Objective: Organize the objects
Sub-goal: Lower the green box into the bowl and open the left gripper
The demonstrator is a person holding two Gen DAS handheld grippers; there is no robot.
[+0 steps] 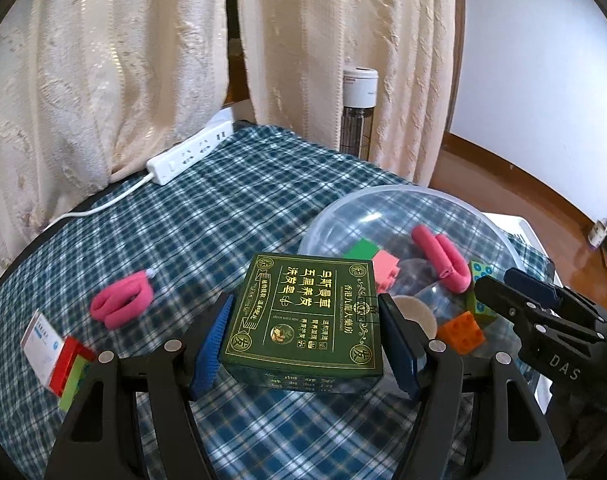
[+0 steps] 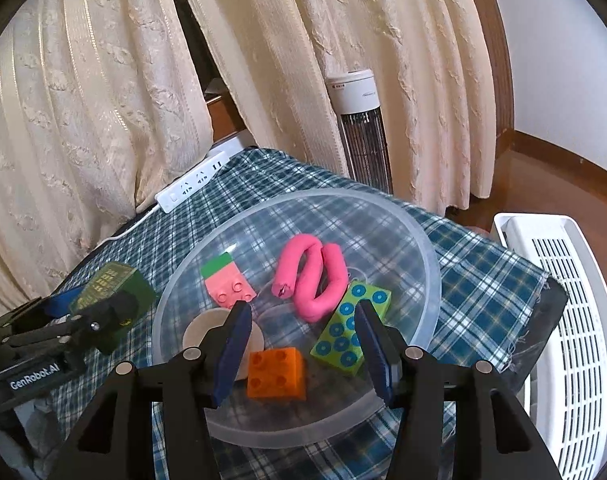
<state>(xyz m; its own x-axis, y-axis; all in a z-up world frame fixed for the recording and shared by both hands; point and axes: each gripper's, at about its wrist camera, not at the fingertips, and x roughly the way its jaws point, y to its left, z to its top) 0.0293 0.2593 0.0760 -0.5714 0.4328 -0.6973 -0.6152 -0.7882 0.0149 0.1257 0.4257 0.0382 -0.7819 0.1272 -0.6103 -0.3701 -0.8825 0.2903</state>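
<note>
Left gripper clamped on green box, lifted over checked cloth, bowl at 2 o'clock. Right gripper released, empty, above orange brick. Keep box level; clear rim before letting go; mind right gripper alongside.

I get soft daylight glowing through the curtains at twelve o'clock, no harsh shadows. Fisheye bending darkens every corner, and the small boxes at eight o'clock are smeared.
</note>
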